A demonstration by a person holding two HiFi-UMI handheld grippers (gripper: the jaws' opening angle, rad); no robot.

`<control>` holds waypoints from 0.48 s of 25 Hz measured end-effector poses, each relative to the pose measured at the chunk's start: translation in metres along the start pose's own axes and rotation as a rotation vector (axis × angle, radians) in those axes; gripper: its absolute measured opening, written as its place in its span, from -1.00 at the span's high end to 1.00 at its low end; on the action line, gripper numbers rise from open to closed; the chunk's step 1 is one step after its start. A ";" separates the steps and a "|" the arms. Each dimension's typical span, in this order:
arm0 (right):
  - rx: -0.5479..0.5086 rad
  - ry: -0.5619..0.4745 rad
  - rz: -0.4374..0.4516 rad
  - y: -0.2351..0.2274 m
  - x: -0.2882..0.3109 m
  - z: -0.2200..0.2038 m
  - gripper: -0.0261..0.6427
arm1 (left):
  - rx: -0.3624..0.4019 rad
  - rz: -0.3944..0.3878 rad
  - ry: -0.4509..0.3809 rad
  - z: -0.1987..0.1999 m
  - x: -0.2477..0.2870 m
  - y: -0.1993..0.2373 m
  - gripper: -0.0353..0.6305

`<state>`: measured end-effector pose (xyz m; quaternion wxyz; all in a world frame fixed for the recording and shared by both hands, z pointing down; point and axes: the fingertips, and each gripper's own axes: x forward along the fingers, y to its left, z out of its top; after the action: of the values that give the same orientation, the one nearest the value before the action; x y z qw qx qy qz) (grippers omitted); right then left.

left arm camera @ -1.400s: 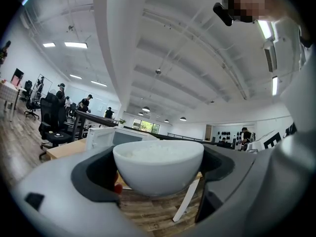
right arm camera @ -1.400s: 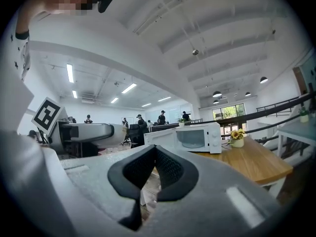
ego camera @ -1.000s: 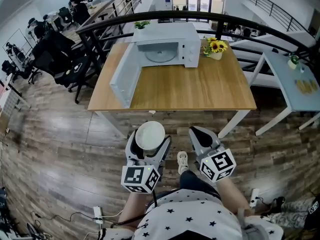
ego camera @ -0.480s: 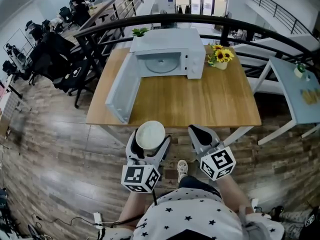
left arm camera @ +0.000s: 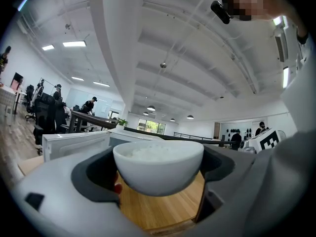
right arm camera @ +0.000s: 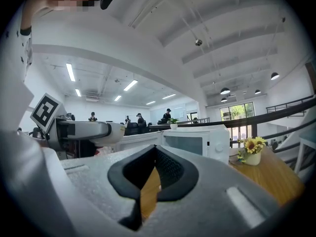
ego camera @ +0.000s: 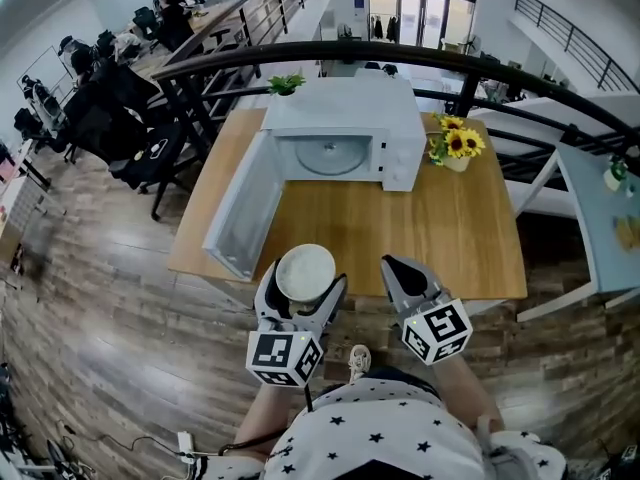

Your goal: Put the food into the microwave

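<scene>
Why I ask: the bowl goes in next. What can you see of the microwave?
The microwave is white and boxy, standing on the far half of the wooden table. Its door, hinged at the view's left, is swung wide open toward the near edge. The cavity shows a round turntable with nothing on it. A control panel is at its right end. Sunflowers stand just beside that end.

On the wooden surface (ego camera: 400, 238) a white microwave (ego camera: 345, 118) is set at the far side, its door (ego camera: 240, 213) swung open leftward; a pot of sunflowers (ego camera: 457, 148) is placed just right.
</scene>
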<state>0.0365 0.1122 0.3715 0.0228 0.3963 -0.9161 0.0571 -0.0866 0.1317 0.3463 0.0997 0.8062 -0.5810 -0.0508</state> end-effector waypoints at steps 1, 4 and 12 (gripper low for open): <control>0.002 0.000 0.004 -0.006 0.006 0.001 0.90 | 0.001 0.004 0.001 0.000 0.008 0.002 -0.55; -0.012 -0.001 0.028 -0.023 0.024 0.006 0.90 | 0.001 0.020 0.000 0.002 0.033 0.008 -0.55; -0.013 0.004 0.066 -0.060 0.053 0.012 0.90 | 0.013 0.048 -0.006 0.006 0.082 0.013 -0.55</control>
<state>0.0439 0.0311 0.3695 0.0254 0.3654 -0.9290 0.0526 -0.0732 0.0498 0.3463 0.0940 0.7926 -0.6006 -0.0470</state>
